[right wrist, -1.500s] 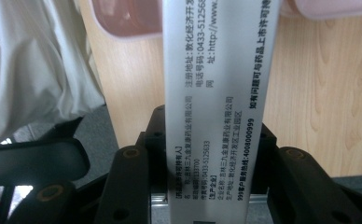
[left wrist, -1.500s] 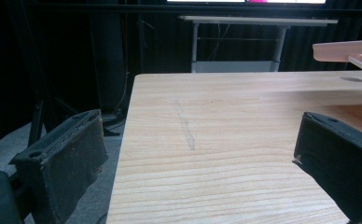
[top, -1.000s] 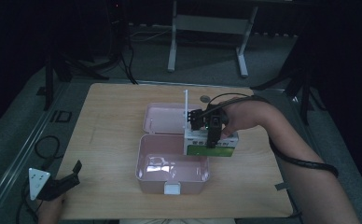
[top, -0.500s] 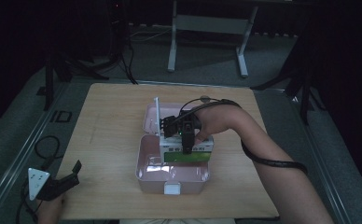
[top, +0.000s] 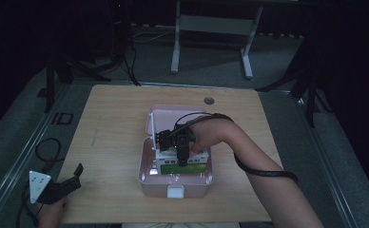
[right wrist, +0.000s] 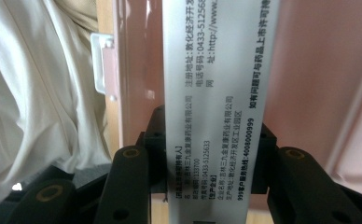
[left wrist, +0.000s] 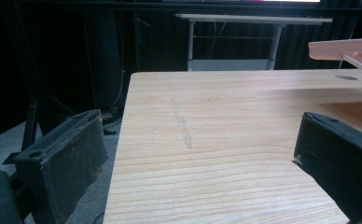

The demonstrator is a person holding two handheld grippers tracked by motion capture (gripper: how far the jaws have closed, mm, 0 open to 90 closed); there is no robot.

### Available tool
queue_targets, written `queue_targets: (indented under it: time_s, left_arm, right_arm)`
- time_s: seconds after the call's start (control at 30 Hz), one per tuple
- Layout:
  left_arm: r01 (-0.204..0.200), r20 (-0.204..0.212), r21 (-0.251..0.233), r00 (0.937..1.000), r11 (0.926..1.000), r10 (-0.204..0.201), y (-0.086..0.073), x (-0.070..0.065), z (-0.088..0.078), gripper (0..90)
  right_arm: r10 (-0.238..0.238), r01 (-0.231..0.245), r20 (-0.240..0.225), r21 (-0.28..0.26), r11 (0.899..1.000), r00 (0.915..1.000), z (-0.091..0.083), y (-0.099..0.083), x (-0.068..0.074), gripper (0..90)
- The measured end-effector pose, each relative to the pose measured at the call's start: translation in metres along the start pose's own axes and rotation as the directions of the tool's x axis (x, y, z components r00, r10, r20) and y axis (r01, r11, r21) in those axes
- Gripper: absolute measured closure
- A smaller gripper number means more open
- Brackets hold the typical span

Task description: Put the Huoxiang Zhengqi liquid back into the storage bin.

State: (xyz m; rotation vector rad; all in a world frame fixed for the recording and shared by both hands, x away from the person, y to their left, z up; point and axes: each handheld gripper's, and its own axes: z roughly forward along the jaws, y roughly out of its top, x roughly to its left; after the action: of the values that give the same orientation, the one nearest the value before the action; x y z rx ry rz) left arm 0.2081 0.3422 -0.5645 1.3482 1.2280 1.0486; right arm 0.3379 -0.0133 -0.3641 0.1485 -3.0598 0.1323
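Since a second ago the right gripper [top: 182, 159] has carried the medicine box [top: 181, 167] from the right edge of the pink container [top: 147, 178] to a spot over its open tray, and it has come lower; the left gripper [top: 59, 187] has not shifted.

Seen from the right gripper view, the right gripper's two black jaws are clamped on the long sides of the medicine box [right wrist: 216, 93], whose white face with black printed text runs up between them. The pink floor and wall of the container [right wrist: 309, 84] lie behind the box, and a white latch [right wrist: 100, 60] sits on the container's rim, with pale cloth [right wrist: 39, 116] beyond it. In the high view the box, white with a green panel, is inside the outline of the container's tray, toward its back half; whether it rests on the tray floor cannot be told. The container's lid [top: 150, 126] stands open at the far side of the tray, and its white latch [top: 175, 192] is on the near wall.

Well to the left of the container, at the near left corner of the table [top: 116, 118], the left gripper is held with its jaws apart and nothing between them; the left gripper view shows bare wood [left wrist: 216, 140] between its pads and a pink edge of the container [left wrist: 342, 49] at the upper right.
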Motion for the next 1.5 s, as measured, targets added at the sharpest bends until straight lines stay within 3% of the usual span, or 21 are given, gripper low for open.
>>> queue_targets:
  time_s: [0.47,0.8,1.23,1.5]
  left_arm:
    - [0.001,0.002,-0.002,1.0000,1.0000,-0.001,0.000,0.000,0.000,2.3]
    - [0.003,0.003,-0.002,1.0000,1.0000,-0.003,0.000,0.001,0.000,2.3]
    - [0.003,0.002,-0.001,1.0000,1.0000,-0.003,0.000,0.000,0.000,2.3]
    - [0.003,0.003,-0.001,1.0000,1.0000,-0.003,0.000,0.000,0.000,2.3]
  right_arm:
    - [0.026,-0.026,-0.052,0.004,1.000,0.9983,0.055,0.001,-0.010,61.8]
    - [0.036,-0.034,-0.055,0.036,0.999,0.9978,0.084,-0.007,-0.013,61.8]
    - [0.042,-0.042,-0.057,0.010,0.999,0.9975,0.103,-0.013,-0.011,61.4]
    - [0.042,-0.042,-0.060,0.014,0.999,0.9973,0.104,-0.012,-0.012,60.5]
